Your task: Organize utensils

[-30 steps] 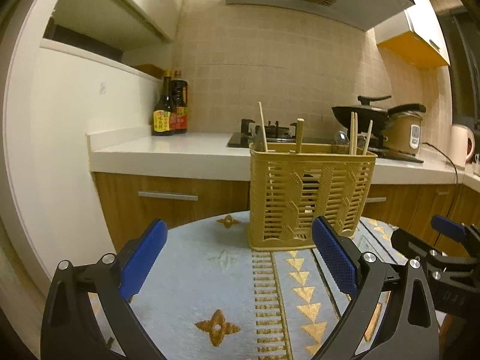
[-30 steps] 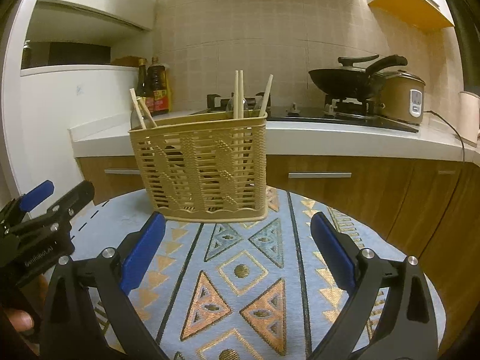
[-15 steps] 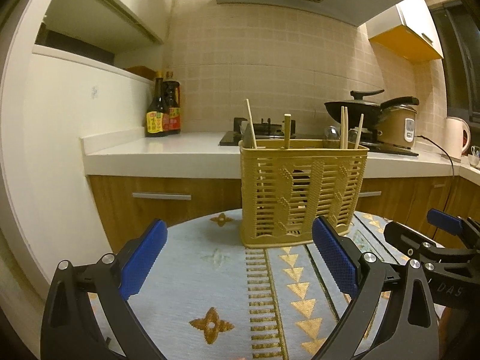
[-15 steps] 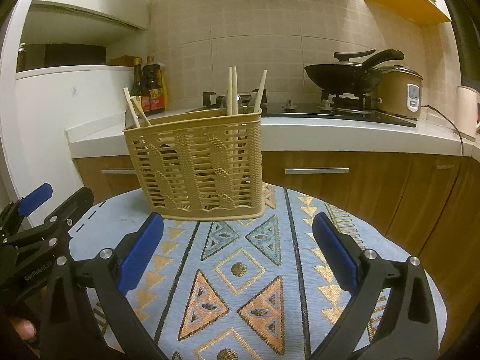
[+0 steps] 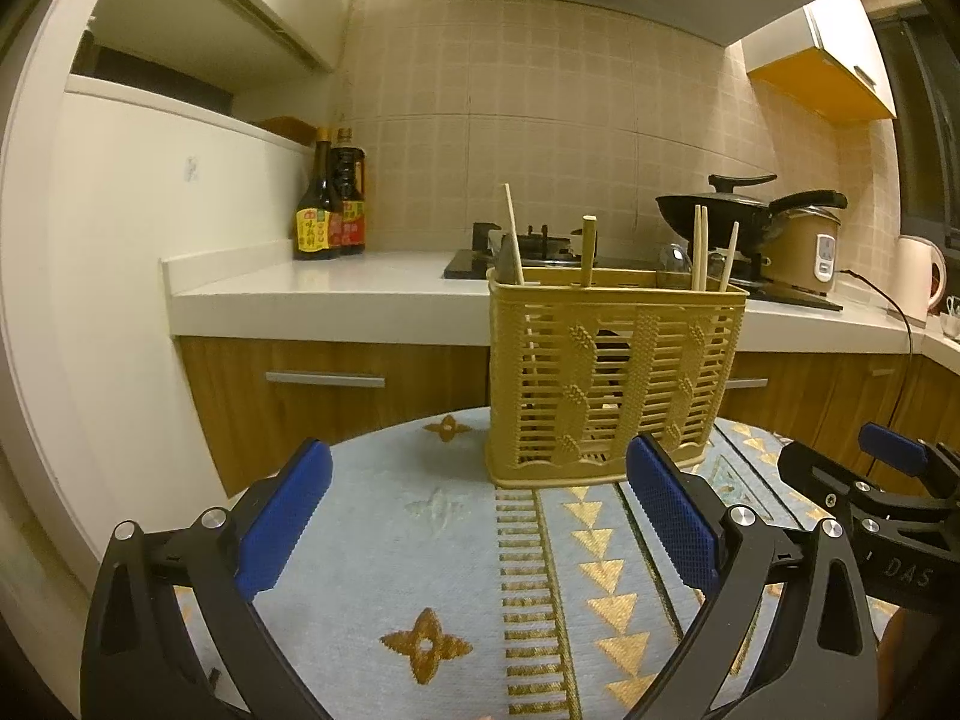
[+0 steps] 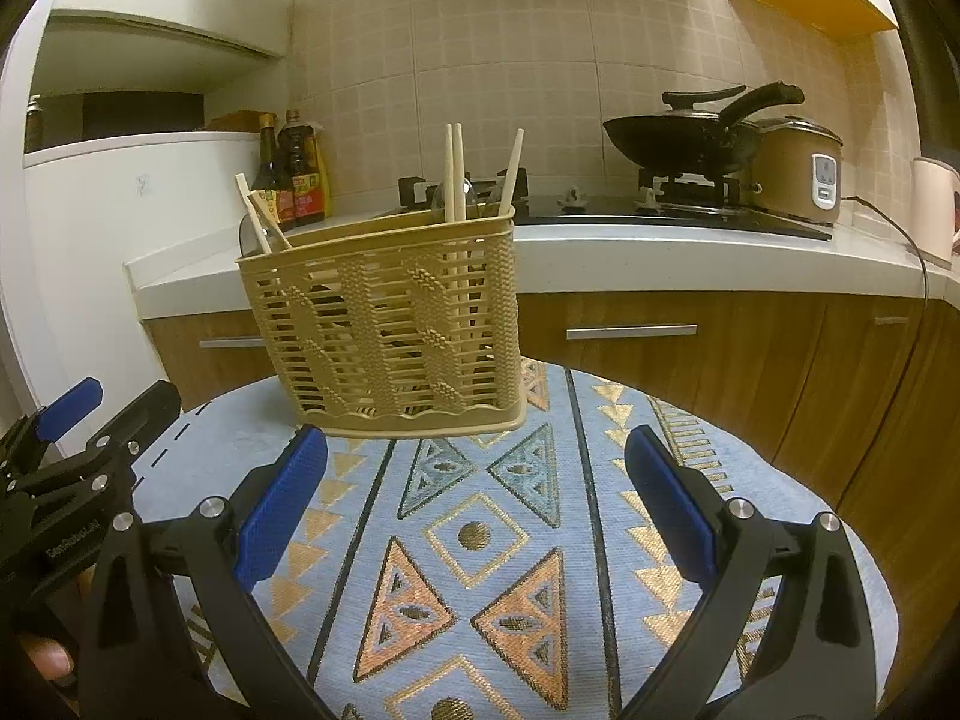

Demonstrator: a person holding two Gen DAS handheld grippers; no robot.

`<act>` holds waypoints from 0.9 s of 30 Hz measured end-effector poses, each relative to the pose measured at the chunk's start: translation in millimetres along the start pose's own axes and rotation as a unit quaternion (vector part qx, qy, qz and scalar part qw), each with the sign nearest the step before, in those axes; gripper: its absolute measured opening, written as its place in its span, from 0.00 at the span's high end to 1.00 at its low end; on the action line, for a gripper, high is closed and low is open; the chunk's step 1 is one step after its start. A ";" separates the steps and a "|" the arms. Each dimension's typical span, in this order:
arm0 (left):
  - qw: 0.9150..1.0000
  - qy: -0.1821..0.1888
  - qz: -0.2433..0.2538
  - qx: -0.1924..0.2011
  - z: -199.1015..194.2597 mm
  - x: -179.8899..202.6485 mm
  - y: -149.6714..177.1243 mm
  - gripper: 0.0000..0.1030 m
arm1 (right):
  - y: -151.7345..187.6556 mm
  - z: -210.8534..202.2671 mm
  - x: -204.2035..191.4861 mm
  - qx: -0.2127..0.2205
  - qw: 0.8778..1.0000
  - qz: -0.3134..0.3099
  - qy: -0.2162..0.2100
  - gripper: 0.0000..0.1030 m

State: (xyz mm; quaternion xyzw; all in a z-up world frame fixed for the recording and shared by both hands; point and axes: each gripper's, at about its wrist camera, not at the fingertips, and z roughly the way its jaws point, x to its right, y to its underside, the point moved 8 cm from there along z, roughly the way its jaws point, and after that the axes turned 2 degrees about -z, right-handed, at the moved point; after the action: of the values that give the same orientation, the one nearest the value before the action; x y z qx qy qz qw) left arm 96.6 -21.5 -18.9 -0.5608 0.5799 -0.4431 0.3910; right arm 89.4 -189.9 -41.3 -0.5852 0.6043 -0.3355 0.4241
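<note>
Both the left gripper (image 5: pixel 480 525) and right gripper (image 6: pixel 477 507) gape empty (blue pads); the basket (image 6: pixel 384 324) with chopsticks (image 6: pixel 456 180) stands ahead.

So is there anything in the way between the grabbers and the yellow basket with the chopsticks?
Nothing visible. Only bare patterned tablecloth lies between the right gripper and the basket, and between the left gripper and the basket. Both sets of jaws are open and empty.
</note>
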 end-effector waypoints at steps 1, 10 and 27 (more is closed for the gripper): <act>1.000 0.000 0.003 0.001 -0.2 0.6 0.2 0.07 | 0.1 0.0 0.6 0.000 1.000 0.003 0.001 0.08; 1.000 -0.007 0.010 -0.007 2.1 1.6 2.1 0.07 | 0.4 1.2 -0.6 -0.004 1.000 0.004 0.002 0.08; 1.000 -0.011 0.011 -0.012 2.1 3.5 3.0 0.07 | 0.2 0.4 -2.1 -0.003 1.000 0.003 0.004 0.08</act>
State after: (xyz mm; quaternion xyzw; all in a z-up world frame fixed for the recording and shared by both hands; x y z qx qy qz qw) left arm 97.5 -25.2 -22.3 -0.5633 0.5872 -0.4259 0.3957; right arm 89.5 -187.8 -41.4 -0.5835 0.6085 -0.3351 0.4207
